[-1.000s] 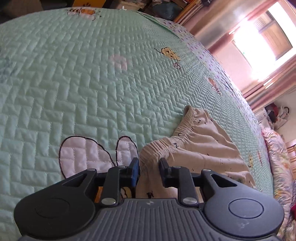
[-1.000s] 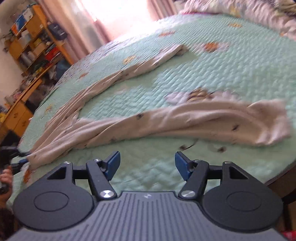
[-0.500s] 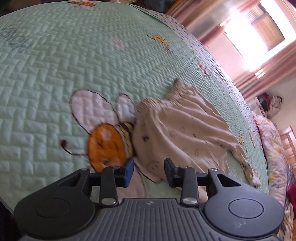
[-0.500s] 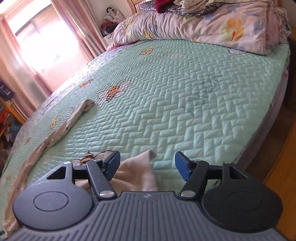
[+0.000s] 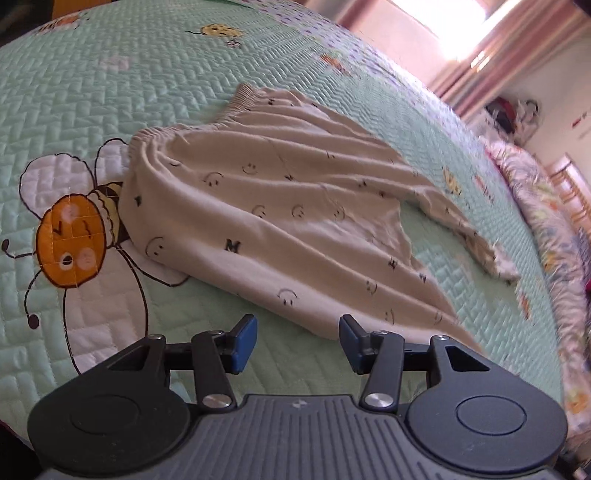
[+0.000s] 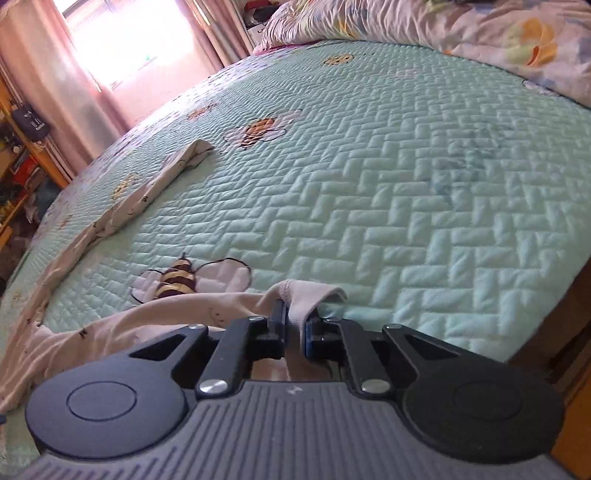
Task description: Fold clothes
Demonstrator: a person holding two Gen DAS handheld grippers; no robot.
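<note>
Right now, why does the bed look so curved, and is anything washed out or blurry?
Left wrist view: the fisheye lens bows the quilt; the window is blown out white; the right edge smears, while the beige trousers stay sharp. Right wrist view: same bowing, glare at the curtained window, and the cloth in the right gripper is clear.

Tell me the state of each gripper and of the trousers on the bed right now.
left gripper: open, empty, above the quilt.
right gripper: shut on a trouser-leg hem.
trousers: unfolded, rumpled, waistband flat on the quilt, legs spread apart.
</note>
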